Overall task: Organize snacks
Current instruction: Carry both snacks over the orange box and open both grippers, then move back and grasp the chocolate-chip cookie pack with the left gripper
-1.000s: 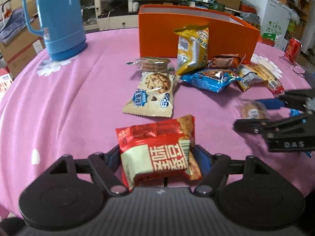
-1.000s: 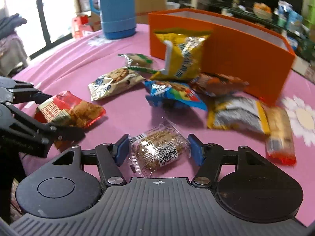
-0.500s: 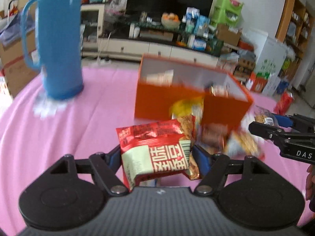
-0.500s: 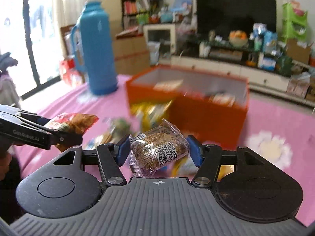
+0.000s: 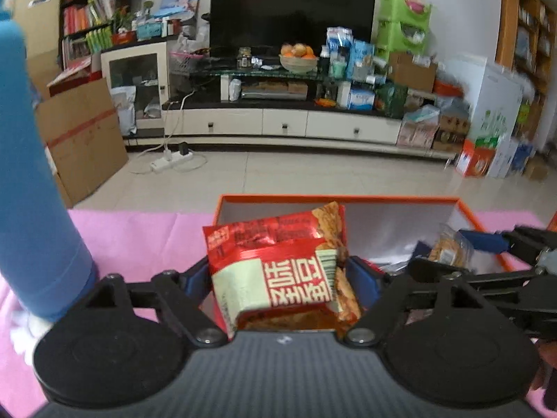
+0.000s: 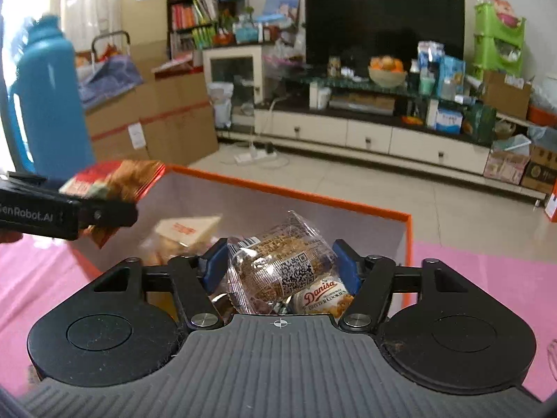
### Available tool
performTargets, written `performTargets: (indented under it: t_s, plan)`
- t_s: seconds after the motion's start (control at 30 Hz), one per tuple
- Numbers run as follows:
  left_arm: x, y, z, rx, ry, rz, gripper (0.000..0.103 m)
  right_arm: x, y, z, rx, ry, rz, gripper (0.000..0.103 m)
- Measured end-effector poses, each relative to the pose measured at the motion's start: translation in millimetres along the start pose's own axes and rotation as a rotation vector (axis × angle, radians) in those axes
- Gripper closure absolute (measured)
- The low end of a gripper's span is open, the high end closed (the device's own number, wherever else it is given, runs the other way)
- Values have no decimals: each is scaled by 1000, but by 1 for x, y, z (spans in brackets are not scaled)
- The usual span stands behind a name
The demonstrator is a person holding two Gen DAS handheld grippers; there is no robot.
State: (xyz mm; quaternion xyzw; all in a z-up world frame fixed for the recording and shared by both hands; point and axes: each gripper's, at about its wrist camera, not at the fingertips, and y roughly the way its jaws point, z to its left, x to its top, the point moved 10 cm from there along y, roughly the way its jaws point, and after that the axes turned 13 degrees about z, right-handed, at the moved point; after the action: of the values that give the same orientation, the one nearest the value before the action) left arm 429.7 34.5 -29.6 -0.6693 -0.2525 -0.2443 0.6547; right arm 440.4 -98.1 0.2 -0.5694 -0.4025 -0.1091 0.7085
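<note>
Now left gripper [image 5: 280,271] over the orange box [image 5: 463,205]: fingers just opened, red pack [image 5: 278,264] between them, contact unclear. Right gripper [image 6: 280,266]: fingers likewise just opened around clear-wrapped cake [image 6: 278,264]. Box contents below mostly hidden; a Danisa cookie pack [image 6: 322,299] shows.

L gripper [image 5: 280,275]: jaws just been opening; red snack pkt [image 5: 278,268] betw. blue pads, contact unclear. Orange box [image 5: 348,199]: open, directly ahead of and below jaws. R gripper [image 5: 463,249]: right of jaws, over box, clear-wrapped snack [image 5: 449,249] betw. its fingers. Blue flask [image 5: 31,209]: far left of jaws, on pink cloth [image 5: 146,233].
</note>
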Motion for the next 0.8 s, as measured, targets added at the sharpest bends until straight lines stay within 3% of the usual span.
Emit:
performTargets:
  t_s: [0.1,0.2,0.33,0.47,0.7,0.8]
  plan:
    - [-12,-11,-4,44,56,-33,15,1,9,-2,16,26,-5,46]
    - [-34,-40,-8,67,100,-87,12,-9,-13,3,29,37,-54,29]
    - [-65,-74,-18,73,129,-105,11,-38,-55,10,28,27,-72,18]
    - [-95,-98,-25,50,116,-85,10,-84,-96,14,57,85,-56,13]
    - [-144,-114,-28,45,81,-3,10,-160,-138,16,112,224,8,13]
    - [-180,-122,-19,52,34,45,10,-188,-151,9,104,274,4,13]
